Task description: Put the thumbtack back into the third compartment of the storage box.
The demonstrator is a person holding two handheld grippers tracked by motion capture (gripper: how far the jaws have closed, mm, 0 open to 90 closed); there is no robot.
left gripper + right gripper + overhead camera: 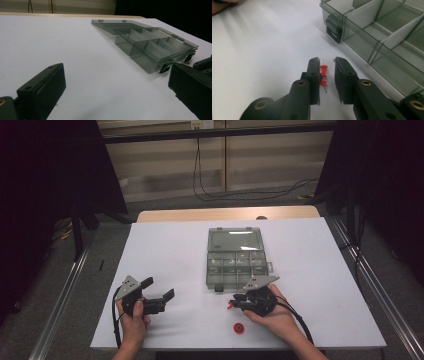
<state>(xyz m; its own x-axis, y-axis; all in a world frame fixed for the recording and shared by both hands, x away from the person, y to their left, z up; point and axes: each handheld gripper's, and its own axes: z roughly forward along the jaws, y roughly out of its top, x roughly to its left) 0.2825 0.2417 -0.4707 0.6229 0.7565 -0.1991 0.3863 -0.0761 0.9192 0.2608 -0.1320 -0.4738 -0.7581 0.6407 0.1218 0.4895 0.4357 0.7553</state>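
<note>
Pick-up step: right claw [326, 72], jaws narrowed around but not yet pinching the red push pin [323, 75] on the white desk [262, 50] beside the open compartment box [387, 32]; next, close fully and lift; left claw [159, 292] wide open, empty.

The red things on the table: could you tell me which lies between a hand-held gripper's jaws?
The red push pins beside the box, between the jaws of the right hand-held gripper; the round red piece lies alone, nearer the person.

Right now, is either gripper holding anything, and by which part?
Nothing is held yet. The right gripper brackets two red pushpins without pinching; the left gripper is open.
</note>
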